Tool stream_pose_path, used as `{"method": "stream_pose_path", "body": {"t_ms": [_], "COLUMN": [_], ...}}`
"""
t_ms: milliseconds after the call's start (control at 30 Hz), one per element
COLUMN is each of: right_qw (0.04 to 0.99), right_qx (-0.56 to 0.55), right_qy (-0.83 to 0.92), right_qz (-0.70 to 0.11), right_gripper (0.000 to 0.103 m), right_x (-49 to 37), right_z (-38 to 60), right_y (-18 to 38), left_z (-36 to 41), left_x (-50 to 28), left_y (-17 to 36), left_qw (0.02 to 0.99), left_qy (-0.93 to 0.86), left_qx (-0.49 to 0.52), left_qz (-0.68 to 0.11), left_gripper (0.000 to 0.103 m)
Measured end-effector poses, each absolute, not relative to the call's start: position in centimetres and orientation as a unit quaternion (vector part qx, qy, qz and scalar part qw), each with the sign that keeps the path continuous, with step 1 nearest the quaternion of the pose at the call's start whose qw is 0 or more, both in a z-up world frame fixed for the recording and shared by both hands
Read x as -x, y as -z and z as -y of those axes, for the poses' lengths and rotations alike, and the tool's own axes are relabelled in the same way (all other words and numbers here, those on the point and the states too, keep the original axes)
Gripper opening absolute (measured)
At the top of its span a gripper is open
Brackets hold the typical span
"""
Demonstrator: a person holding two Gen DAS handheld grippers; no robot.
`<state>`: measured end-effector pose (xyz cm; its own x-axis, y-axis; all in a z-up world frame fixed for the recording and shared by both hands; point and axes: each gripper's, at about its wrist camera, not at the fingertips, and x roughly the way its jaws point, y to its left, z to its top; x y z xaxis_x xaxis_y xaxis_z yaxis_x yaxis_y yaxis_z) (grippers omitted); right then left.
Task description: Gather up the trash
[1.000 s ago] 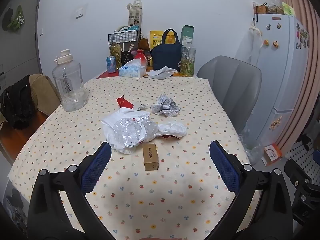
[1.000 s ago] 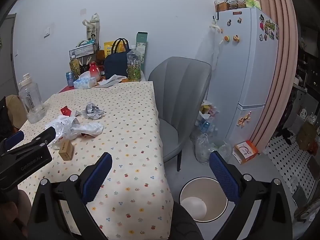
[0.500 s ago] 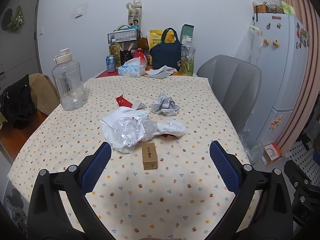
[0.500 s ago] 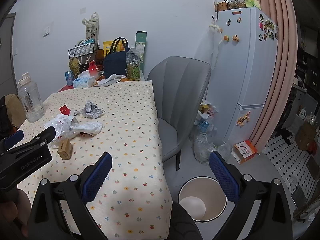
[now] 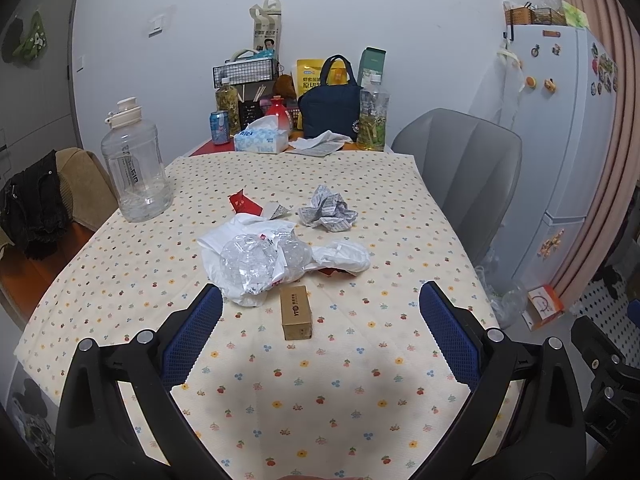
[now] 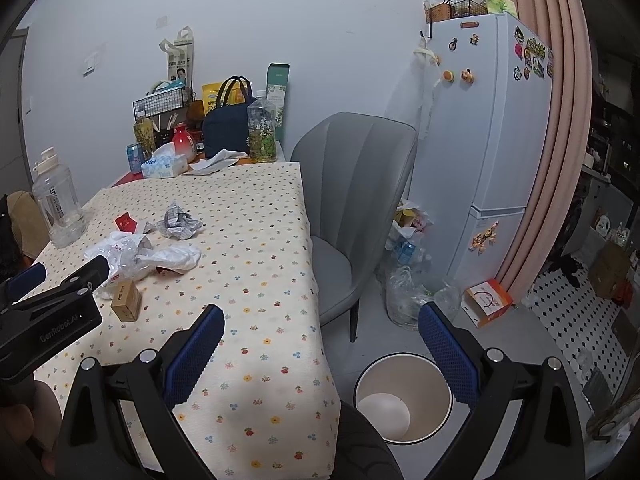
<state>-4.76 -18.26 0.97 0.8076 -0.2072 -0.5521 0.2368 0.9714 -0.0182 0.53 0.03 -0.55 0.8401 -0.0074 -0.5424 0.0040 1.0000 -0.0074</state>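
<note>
Trash lies mid-table on a flowered cloth: a small brown cardboard box (image 5: 296,312) (image 6: 126,300), a crushed clear bottle in a white plastic bag (image 5: 252,260) (image 6: 120,254), a white wrapper (image 5: 342,257), a crumpled paper ball (image 5: 328,213) (image 6: 179,223) and a red packet (image 5: 241,203). My left gripper (image 5: 320,332) hangs open above the near table, the box just ahead between its blue pads. My right gripper (image 6: 320,350) is open over the table's right edge. A white waste bin (image 6: 404,396) stands on the floor below it.
A large clear water jug (image 5: 134,168) stands at the table's left. Tissue box (image 5: 261,140), dark blue bag (image 5: 330,112), bottles and cans crowd the far end. A grey chair (image 6: 360,200) sits right of the table, with a fridge (image 6: 492,140) and floor bags (image 6: 412,280) beyond.
Both grippers have drifted slightly back and up from the table, so the trash sits a little higher in view. Nothing was grasped and both jaws stay wide.
</note>
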Motion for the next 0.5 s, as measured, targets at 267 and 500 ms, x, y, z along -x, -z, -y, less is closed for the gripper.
{"method": "stream_pose_path", "body": {"t_ms": [267, 500], "right_qw": [0.950, 0.950], "right_qx": [-0.026, -0.026], "right_qy": [0.118, 0.119], "right_qz": [-0.288, -0.288], "right_gripper": [0.095, 0.095], "right_x": [4.70, 4.57], "right_z": [18.29, 18.35], "right_y": [-0.93, -0.88], "left_z": [0.11, 0.07], "left_x": [-0.62, -0.62], "left_y": [0.56, 0.48], "left_qw": [0.959, 0.960], "left_qy": [0.003, 0.002], "left_qx": [0.003, 0.003], "left_qz": [-0.283, -0.281], "left_gripper": [0.097, 0.097]}}
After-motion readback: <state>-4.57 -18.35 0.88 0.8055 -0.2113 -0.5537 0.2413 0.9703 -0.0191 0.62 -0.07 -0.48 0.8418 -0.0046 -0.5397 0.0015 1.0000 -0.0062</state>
